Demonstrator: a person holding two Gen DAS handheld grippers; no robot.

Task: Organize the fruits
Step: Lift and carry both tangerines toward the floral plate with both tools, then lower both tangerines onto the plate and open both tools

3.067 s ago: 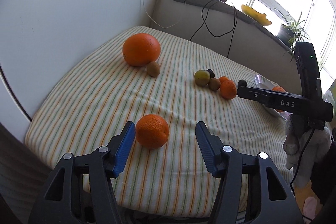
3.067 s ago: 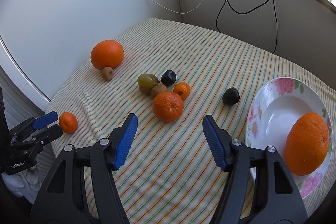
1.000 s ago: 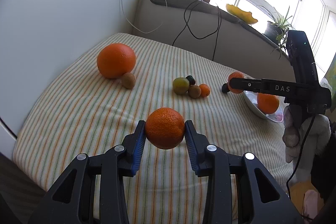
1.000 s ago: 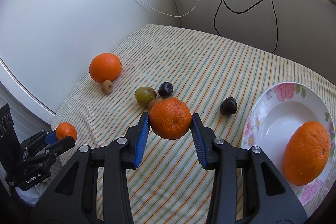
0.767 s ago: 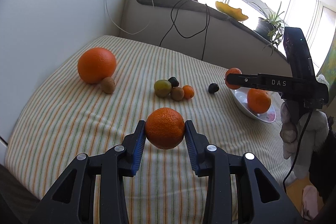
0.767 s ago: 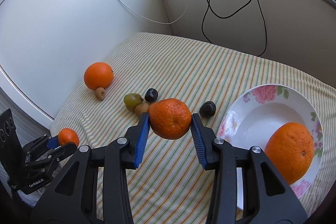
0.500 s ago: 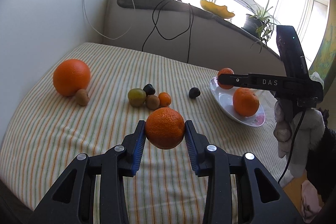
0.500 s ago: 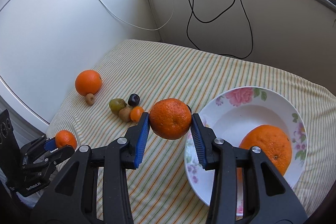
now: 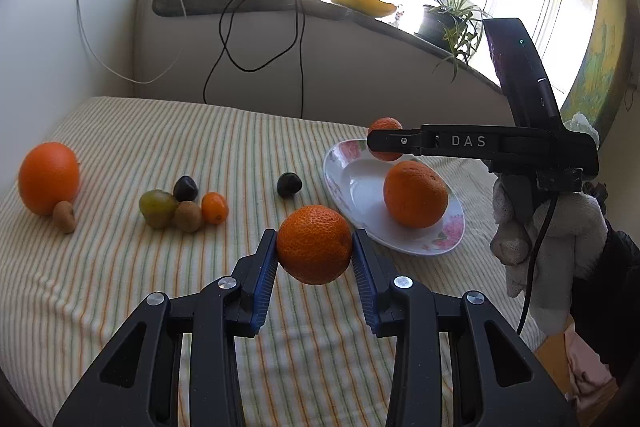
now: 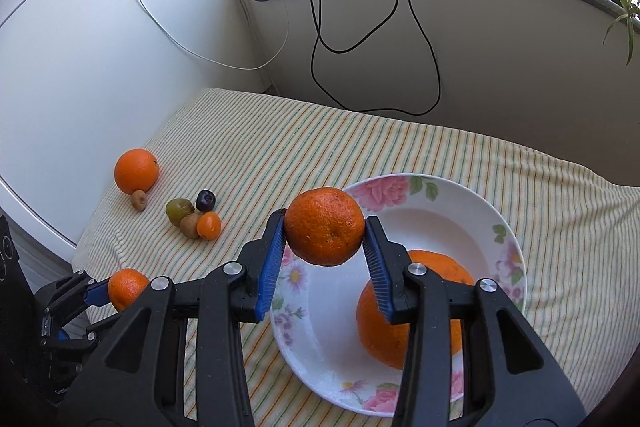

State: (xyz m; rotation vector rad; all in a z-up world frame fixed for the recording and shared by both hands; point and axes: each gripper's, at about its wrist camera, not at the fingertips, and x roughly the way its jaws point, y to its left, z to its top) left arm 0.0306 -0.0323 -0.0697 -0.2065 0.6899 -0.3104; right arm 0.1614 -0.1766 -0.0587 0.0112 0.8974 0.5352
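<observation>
My left gripper point(image 9: 314, 255) is shut on a mandarin point(image 9: 314, 239), held above the striped tablecloth just left of the floral plate point(image 9: 345, 194). My right gripper point(image 10: 325, 239) is shut on a second mandarin point(image 10: 324, 223), which hangs over the left part of the plate point(image 10: 444, 211). A large orange point(image 10: 438, 277) lies in the plate, partly hidden by my fingers. In the left wrist view the right gripper point(image 9: 385, 146) hovers above the plate's far rim. The left gripper point(image 10: 114, 291) shows at the lower left of the right wrist view.
On the cloth to the left lie a large orange point(image 9: 49, 177), a kiwi point(image 9: 65, 215), and a cluster of green fruit point(image 9: 157, 207), kiwi, kumquat and dark plum; another plum point(image 9: 289, 184) lies near the plate. A gloved hand point(image 9: 540, 239) holds the right gripper. Cables hang from the sill.
Both grippers closed on their mandarins and lifted them. Over the last second both have carried the fruit rightward to the plate; the right one now hangs over it.
</observation>
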